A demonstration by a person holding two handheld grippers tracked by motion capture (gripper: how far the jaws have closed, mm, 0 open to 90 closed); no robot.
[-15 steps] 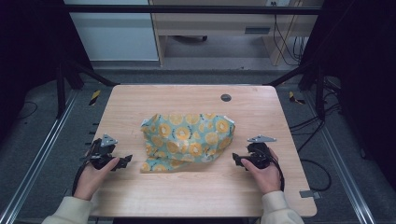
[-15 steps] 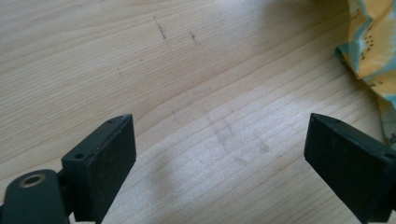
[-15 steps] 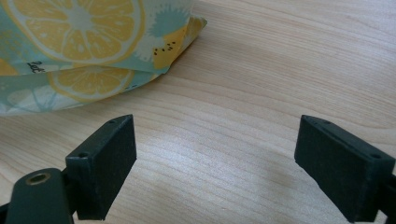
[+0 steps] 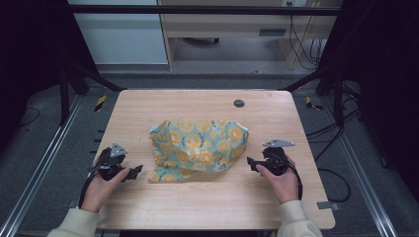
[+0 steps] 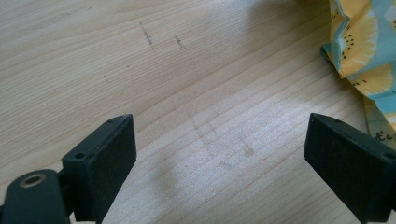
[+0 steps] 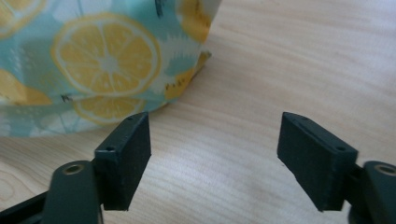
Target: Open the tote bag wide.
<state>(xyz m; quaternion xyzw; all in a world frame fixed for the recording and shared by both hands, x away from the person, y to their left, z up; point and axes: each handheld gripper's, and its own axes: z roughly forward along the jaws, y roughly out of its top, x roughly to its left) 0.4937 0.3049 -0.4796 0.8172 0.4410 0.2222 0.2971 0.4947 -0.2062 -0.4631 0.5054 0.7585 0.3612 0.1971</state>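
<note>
Jaws spread and empty on both our left gripper [image 4: 132, 173] and right gripper [image 4: 252, 162], the lemon-print cloth [image 4: 197, 149] bunched between them, we risk pinching several layers together.

A light wooden table [image 4: 197, 207] carries a crumpled lemon-print cloth [image 4: 197, 148] mid-surface; a dark round grommet [image 4: 239, 103] sits near the far edge.

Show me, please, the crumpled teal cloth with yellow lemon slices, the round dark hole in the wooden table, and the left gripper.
Teal lemon-print cloth [image 4: 200, 148], high view, middle of fabric.
Round dark hole [image 4: 239, 103], high view, centre.
Left gripper [image 4: 134, 172], high view, between fingertips.
</note>
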